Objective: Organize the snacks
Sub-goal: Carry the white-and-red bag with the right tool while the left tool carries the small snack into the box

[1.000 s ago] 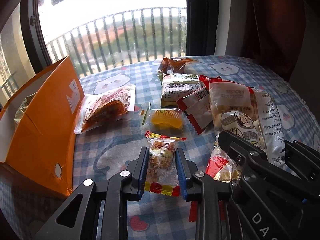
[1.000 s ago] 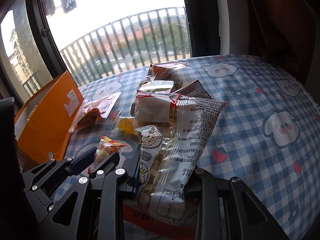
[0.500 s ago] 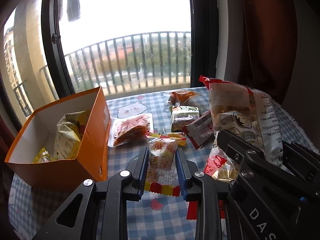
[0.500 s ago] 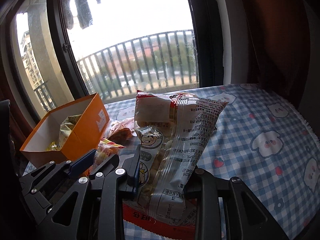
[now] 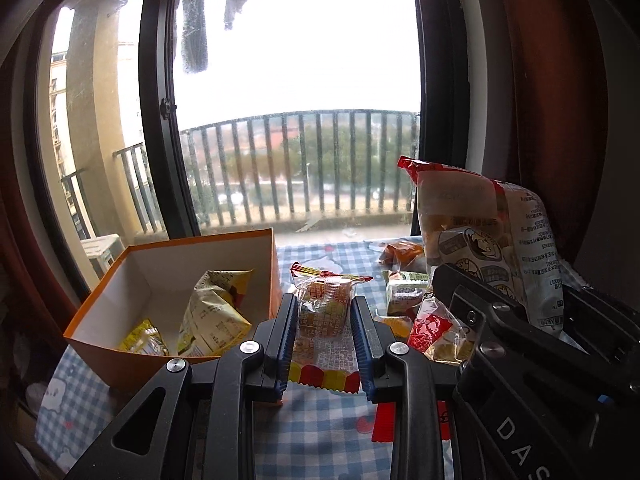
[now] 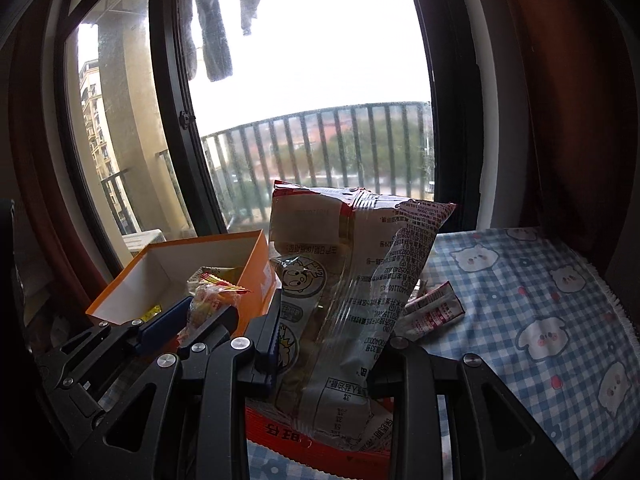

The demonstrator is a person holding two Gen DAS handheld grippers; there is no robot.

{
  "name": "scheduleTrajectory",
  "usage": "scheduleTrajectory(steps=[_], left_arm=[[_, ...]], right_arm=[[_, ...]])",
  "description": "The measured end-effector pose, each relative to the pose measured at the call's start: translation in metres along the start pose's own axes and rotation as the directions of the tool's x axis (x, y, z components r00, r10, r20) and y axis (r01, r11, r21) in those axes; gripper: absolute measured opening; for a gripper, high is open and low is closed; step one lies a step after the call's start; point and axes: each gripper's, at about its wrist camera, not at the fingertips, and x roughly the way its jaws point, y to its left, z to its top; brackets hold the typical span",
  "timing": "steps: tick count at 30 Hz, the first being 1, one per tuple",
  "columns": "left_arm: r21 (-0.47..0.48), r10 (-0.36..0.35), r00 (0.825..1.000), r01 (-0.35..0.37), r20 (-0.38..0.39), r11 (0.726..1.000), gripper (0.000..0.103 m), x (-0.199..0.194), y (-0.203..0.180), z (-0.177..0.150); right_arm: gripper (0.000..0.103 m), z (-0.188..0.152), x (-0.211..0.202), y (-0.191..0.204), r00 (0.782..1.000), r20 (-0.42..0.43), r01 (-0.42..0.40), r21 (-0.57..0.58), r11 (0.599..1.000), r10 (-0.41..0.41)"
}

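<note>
My left gripper (image 5: 324, 316) is shut on a small clear snack packet (image 5: 326, 320) with red and yellow trim, held above the table just right of the orange box (image 5: 176, 364). The box is open and holds yellow-green snack bags (image 5: 212, 316). My right gripper (image 6: 326, 344) is shut on a large white and red snack bag (image 6: 348, 280), held upright. In the right wrist view the left gripper (image 6: 200, 312) with its packet sits lower left, next to the orange box (image 6: 256, 284).
Loose snack packets (image 5: 404, 296) lie on the blue checked tablecloth (image 5: 320, 440) right of the box. A red-and-white packet (image 6: 436, 312) lies behind the big bag. The window and balcony railing (image 5: 304, 168) stand beyond the table's far edge.
Both grippers have lifted their snacks off the table and tipped the views upward. The orange box now shows its open inside, closer to the left gripper.
</note>
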Motion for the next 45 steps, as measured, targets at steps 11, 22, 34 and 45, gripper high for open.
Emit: scheduleTrajectory(steps=[11,22,34,45], left_arm=[[-0.050,0.062,0.997,-0.060,0.041,0.997,0.026,0.015,0.061,0.018],[-0.110,0.126,0.992,-0.127,-0.023,0.986,0.026,0.067,0.131,0.025],[-0.238,0.154,0.969,-0.198,-0.194,0.951,0.036,0.123,0.214,0.004],[-0.262,0.210,0.941,-0.280,-0.265,0.923,0.064,0.125,0.247,-0.009]], right_arm=[[0.033,0.029,0.036,0.056,0.998,0.018,-0.055,-0.088,0.995,0.057],[0.033,0.044,0.116,0.116,0.988,-0.059,-0.151,-0.132,0.980,0.144],[0.033,0.038,0.205,0.194,0.938,-0.248,-0.291,-0.191,0.937,0.240],[0.036,0.029,0.233,0.233,0.896,-0.349,-0.360,-0.204,0.910,0.276]])
